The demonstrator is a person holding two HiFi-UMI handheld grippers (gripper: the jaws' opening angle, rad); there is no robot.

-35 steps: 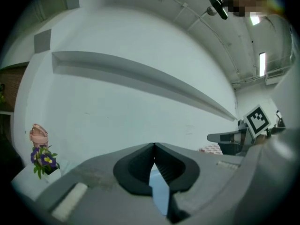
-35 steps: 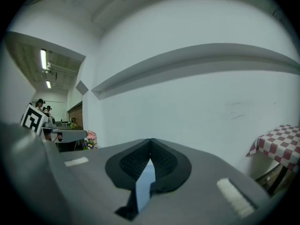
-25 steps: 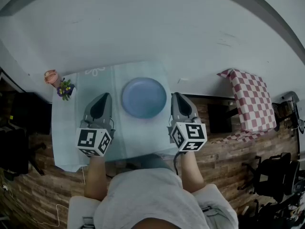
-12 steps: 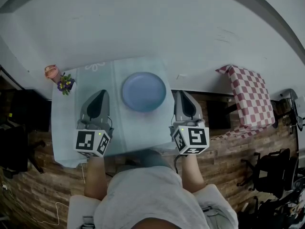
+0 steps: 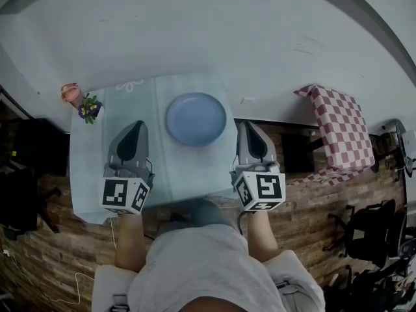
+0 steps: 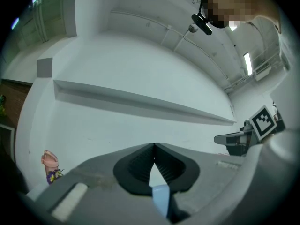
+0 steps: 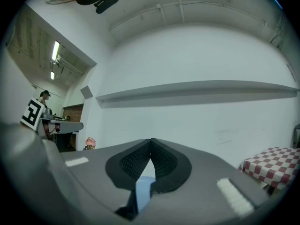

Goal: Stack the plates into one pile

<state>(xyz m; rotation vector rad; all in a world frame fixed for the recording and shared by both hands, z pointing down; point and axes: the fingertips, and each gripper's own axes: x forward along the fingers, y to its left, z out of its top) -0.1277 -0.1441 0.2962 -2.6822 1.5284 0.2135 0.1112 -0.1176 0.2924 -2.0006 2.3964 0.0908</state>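
Head view: 1 blue pile of plates (image 5: 195,119) lies at the far middle of the cloth-covered table (image 5: 88,174), between the left gripper (image 5: 135,126) and the right gripper (image 5: 247,126), touching neither. Both pairs of jaws are pressed together on nothing, as each gripper view confirms. No loose plate shows elsewhere, so the stacking is judged finished. How many plates the pile holds cannot be told from above, and a flower pot (image 5: 89,109) stands apart at the left corner.
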